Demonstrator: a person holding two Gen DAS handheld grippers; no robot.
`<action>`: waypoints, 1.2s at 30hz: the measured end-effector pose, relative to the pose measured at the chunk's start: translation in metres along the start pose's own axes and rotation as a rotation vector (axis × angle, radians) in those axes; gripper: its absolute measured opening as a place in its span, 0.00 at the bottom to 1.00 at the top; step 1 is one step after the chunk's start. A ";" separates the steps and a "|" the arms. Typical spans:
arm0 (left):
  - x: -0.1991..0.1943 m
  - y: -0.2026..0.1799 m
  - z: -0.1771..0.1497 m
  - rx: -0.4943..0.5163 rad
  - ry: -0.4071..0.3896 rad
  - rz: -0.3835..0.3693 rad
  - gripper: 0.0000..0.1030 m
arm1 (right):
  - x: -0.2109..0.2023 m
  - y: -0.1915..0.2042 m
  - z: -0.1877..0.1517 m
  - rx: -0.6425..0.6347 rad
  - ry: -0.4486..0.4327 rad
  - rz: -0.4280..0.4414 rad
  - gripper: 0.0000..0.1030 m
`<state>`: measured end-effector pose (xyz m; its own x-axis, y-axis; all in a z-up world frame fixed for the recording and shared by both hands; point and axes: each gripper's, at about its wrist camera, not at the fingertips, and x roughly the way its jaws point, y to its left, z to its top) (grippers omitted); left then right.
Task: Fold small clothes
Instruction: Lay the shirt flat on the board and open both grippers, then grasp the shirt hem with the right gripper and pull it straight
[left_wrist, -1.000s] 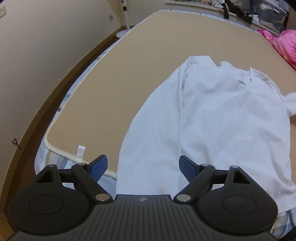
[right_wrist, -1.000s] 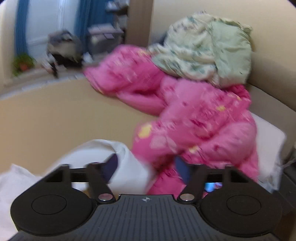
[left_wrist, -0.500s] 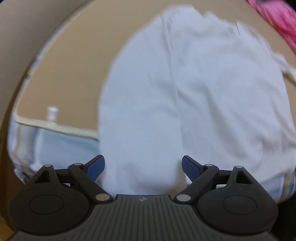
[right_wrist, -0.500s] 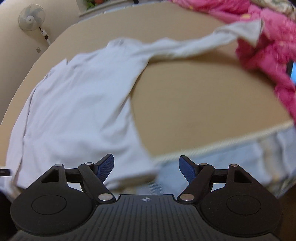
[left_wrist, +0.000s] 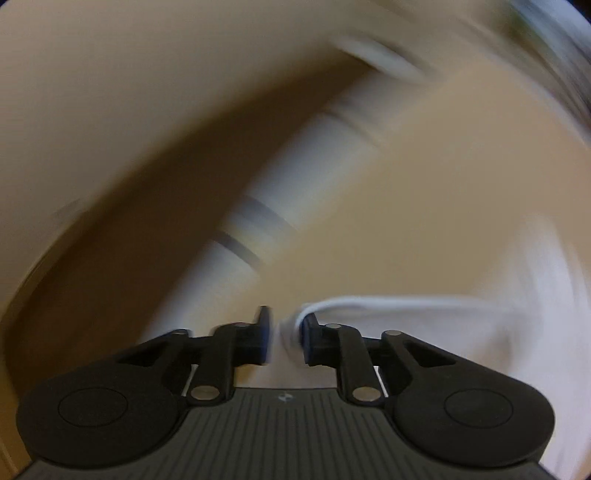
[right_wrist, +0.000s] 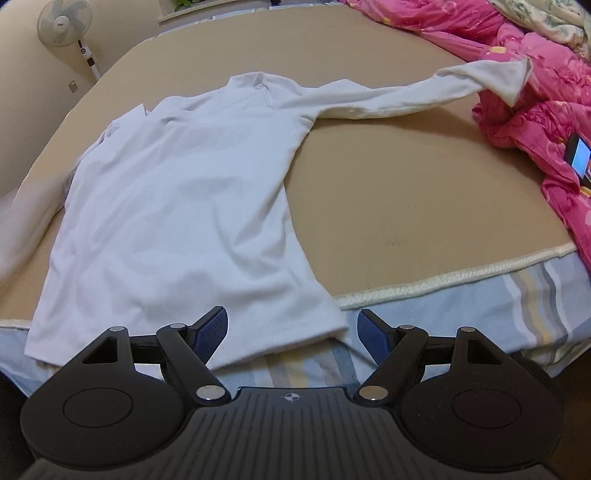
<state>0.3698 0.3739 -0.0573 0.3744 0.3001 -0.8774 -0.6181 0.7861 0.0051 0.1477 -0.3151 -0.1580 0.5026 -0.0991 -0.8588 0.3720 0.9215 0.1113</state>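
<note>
A white long-sleeved shirt (right_wrist: 184, 203) lies flat on the tan mat (right_wrist: 406, 184), one sleeve (right_wrist: 424, 96) stretched out to the pink quilt. My right gripper (right_wrist: 291, 332) hangs open just above the shirt's near right hem corner, at the bed's edge, with nothing gripped. The left wrist view is blurred by motion. There my left gripper (left_wrist: 284, 332) is closing, its jaws narrow. A fold of the shirt's edge (left_wrist: 369, 306) sits between them and drapes over the right finger (left_wrist: 314, 332). A small gap still shows at the left pad.
A pink quilt (right_wrist: 535, 110) is heaped at the right, with a lit phone (right_wrist: 578, 158) on it. A striped sheet (right_wrist: 480, 295) hangs below the mat's corded edge. A standing fan (right_wrist: 64, 22) is at the far left by the wall.
My left gripper dropped from above the shirt to its edge and its jaws narrowed around the cloth. My right gripper swung from the pink quilt down to the hem, still open.
</note>
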 end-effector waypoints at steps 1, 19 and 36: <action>-0.003 0.016 0.019 -0.087 -0.022 0.008 0.40 | -0.002 0.000 0.000 0.009 -0.012 0.008 0.76; -0.032 -0.086 -0.309 0.760 0.070 -0.170 0.98 | 0.062 -0.045 -0.053 -0.068 0.049 -0.120 0.78; 0.009 -0.110 -0.299 0.688 0.164 -0.205 0.98 | 0.109 -0.080 0.014 0.276 -0.016 0.108 0.77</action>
<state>0.2349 0.1285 -0.2094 0.2945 0.0689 -0.9532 0.0470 0.9951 0.0865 0.1839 -0.4047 -0.2538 0.5622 -0.0137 -0.8269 0.5128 0.7902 0.3355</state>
